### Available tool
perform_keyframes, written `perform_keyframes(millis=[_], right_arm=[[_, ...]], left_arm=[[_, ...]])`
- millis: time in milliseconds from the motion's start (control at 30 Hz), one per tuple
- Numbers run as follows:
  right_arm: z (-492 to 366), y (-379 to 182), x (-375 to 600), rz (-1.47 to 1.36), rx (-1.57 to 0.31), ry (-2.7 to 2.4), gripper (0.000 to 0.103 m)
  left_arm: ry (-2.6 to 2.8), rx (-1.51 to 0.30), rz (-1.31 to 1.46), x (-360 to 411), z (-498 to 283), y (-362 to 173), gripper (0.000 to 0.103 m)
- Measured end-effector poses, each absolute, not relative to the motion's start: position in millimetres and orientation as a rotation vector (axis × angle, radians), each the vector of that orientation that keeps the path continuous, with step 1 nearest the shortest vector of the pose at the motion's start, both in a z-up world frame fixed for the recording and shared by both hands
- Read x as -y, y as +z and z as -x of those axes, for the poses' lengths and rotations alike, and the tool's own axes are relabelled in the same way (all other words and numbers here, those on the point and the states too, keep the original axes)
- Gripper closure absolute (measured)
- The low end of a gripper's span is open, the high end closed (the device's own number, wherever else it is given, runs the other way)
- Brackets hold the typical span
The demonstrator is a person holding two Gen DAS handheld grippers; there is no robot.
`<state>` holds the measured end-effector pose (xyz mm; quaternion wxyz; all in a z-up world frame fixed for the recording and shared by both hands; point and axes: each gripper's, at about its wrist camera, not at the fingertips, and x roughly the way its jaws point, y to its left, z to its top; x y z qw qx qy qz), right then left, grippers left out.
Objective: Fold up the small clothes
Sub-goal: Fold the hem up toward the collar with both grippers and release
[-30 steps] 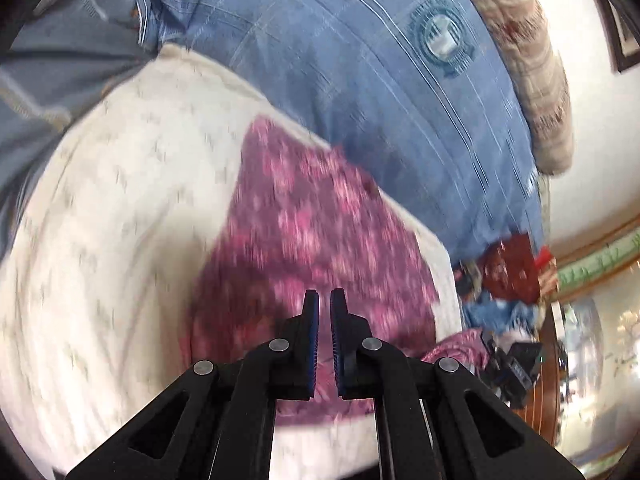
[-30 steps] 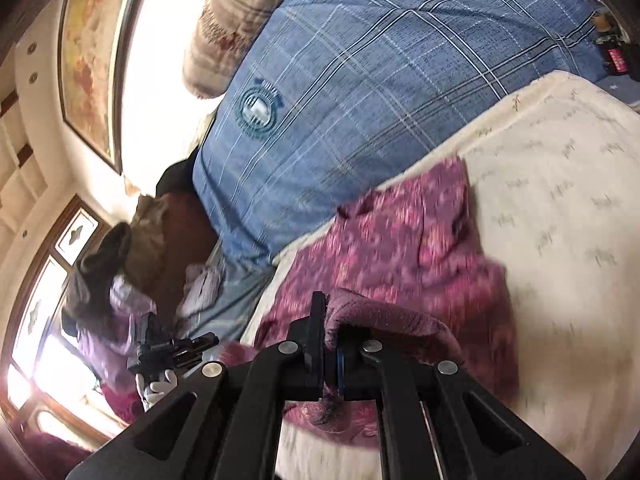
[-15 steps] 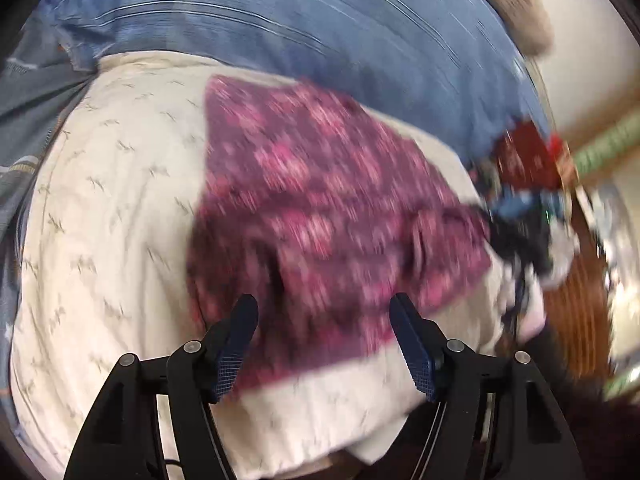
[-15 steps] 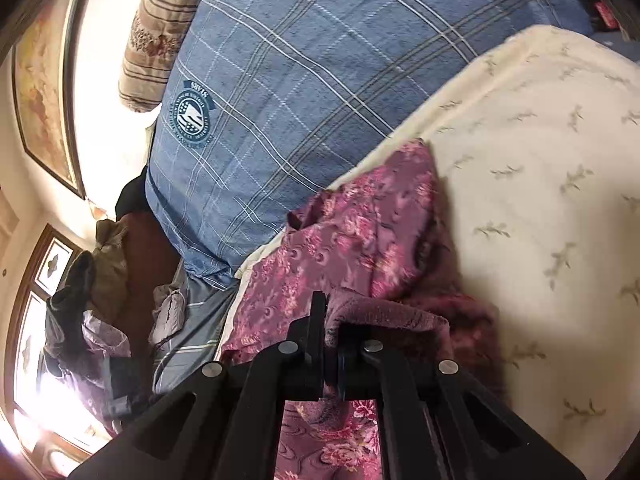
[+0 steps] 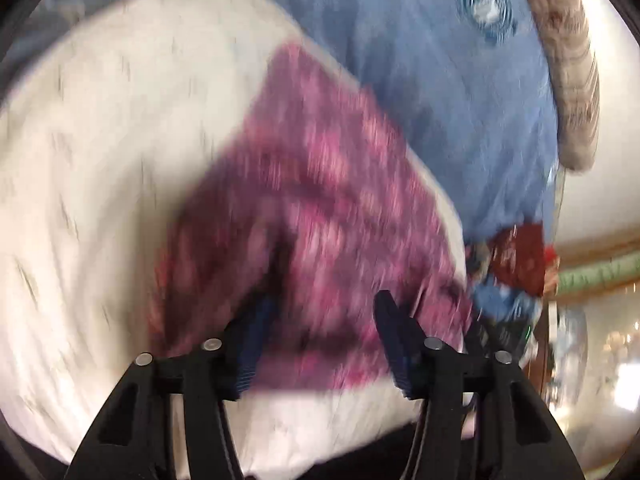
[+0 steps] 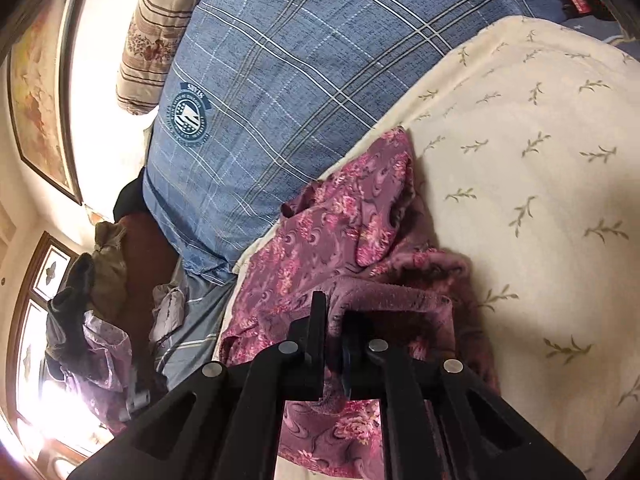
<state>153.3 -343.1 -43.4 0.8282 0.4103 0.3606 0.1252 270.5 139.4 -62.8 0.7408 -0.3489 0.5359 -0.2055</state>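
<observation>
Right wrist view, nearest first: right gripper [image 6: 334, 334] is pinched hard on a thick rolled edge of the purple floral garment [image 6: 340, 236], fuzzy inner side showing, fabric bunched over the right finger. Beyond the tips the rest of the garment lies rumpled on the cream leaf-print blanket [image 6: 532, 168], with one flap turned over near the middle and the far corner close to the blanket's edge. Past that is the blue plaid pillow [image 6: 280, 60], then a striped cushion [image 6: 160, 28] against the wall.

Left wrist view is motion-blurred. Left gripper [image 5: 320, 332] is spread wide, nothing between the jaws, hovering just over the garment's near portion. Cloth sits directly under and ahead of both fingers; can't tell if they touch it.

Risks, my read:
- Right grip holds a wad, probably several layers. Pulling it across to fold will likely drag the whole piece, not turn one layer, so the fold ends up crooked.
- That turned-over flap may get trapped inside the fold as a lump if it isn't flattened first.
- Left is moving fast; closing now may catch blanket along with garment, or miss the edge entirely.
- Garment lies close to the blanket's pillow-side edge and a clothes pile [image 6: 92, 320] below; a hard tug that way could slide it off.
</observation>
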Motion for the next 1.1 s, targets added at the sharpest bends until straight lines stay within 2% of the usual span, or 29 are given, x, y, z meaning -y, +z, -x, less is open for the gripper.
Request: perform_keyframes(millis=[67,233,367,467,533,567,600,733,767,867,1000,1100], right_arm=[[-150,-44,344,-0.877,-0.761,0.264,0.095],[-145,-46,346,-0.891,-0.762,0.253,0.095],[-144,-47,347,-0.891,-0.777,0.248,0.094],[-145,-47,345,-0.890,-0.778,0.246,0.094],[-146,-46,344,-0.896,-0.774,0.242,0.094],[-146,-45,343,-0.899,-0.770,0.243,0.094],[-145,-44,342,-0.899,-0.767,0.243,0.094],[-142,-43,340,-0.899,-0.762,0.241,0.094],[-141,-44,341,-0.898,-0.763,0.240,0.094],[-140,-46,342,-0.896,-0.773,0.235,0.094],[-141,-49,343,-0.899,-0.789,0.228,0.094],[-142,-48,341,-0.890,-0.792,0.228,0.094]], left_arm=[[-0.426,-1.134,0.775,-151,-286,-46,0.052],[-0.464,-1.149,0.703,-149,-281,-31,0.040],[-0.609,-1.227,0.630,-126,-245,-41,0.040],[-0.626,-1.258,0.627,-106,-256,-58,0.041],[-0.609,-1.269,0.652,-102,-278,-61,0.047],[-0.596,-1.266,0.660,-102,-288,-58,0.058],[-0.577,-1.252,0.657,-102,-298,-53,0.064],[-0.451,-1.149,0.599,-109,-330,-22,0.064],[-0.449,-1.149,0.588,-110,-330,-18,0.060],[-0.518,-1.147,0.506,-110,-308,-12,0.038],[-0.661,-1.162,0.266,-105,-261,-20,0.037],[-0.758,-1.245,0.235,-98,-246,-30,0.037]])
